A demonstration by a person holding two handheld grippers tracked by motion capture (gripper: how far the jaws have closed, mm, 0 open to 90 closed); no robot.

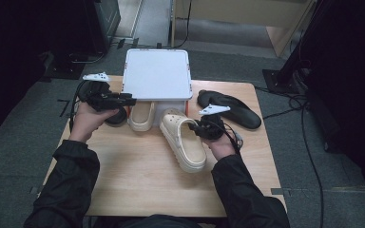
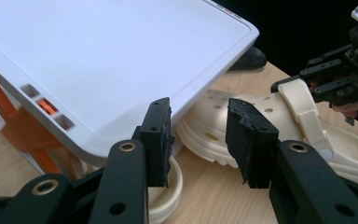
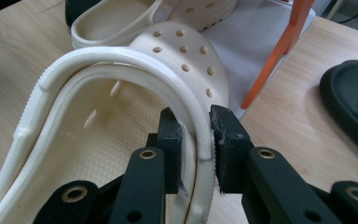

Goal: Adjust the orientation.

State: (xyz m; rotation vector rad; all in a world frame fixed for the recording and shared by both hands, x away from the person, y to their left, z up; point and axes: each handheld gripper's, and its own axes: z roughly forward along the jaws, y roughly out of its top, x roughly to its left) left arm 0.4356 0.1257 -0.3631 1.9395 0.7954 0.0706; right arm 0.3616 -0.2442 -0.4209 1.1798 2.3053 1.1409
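Cream clog is pinched by the heel strap in right hand-held gripper — strap may flex and slip; left hand-held gripper gapes empty near white rack.

No legible text, label, brand, number or sign is found in any of the 3 views. The cream clog shows only plain holes and moulded ribbing, without a readable mark. The white tray top is blank, and the dark marks at its far edge in the left gripper view are too small to read. The black sandal shows no print. The table bears only wood grain.
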